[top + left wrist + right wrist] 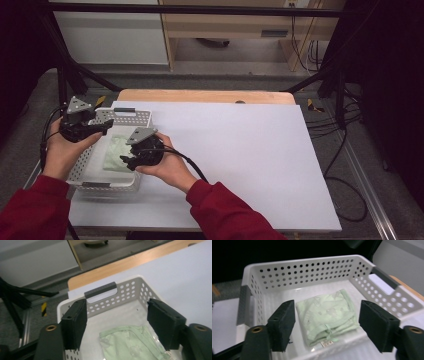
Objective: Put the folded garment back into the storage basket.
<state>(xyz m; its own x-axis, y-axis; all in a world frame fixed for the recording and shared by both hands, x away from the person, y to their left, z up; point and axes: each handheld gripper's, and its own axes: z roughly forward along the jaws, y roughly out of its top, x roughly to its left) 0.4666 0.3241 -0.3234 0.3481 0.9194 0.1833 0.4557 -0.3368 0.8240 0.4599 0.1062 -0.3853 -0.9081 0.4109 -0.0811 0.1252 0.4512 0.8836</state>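
Right at the bottom of the high view, two red sleeves come in over the near edge of the counter, which is covered by a white sheet. The right hand carries its right hand-held gripper, hovering at the near right rim of the white perforated basket, jaws pointing in over it. In the right gripper view those black jaws stand spread, nothing between the pads, and the folded pale green cloth lies below them on the basket floor, a small label showing at its near edge. The cloth lies flat inside the basket, toward the right wall in the high view.

Across on the other side, the left hand holds the left hand-held gripper above the basket's left rim, its grey three-cornered plate on top. From the left gripper view the jaws are spread wide too, pads bare, with the green cloth low between them and well clear of both. Neither gripper touches the cloth or the basket walls, as far as the pictures tell.

Further out, the basket's grey handle sits on its far wall. Beyond that, the bare white sheet, then the wooden edge of the counter, and behind it pale cabinets and dark cables on the floor.
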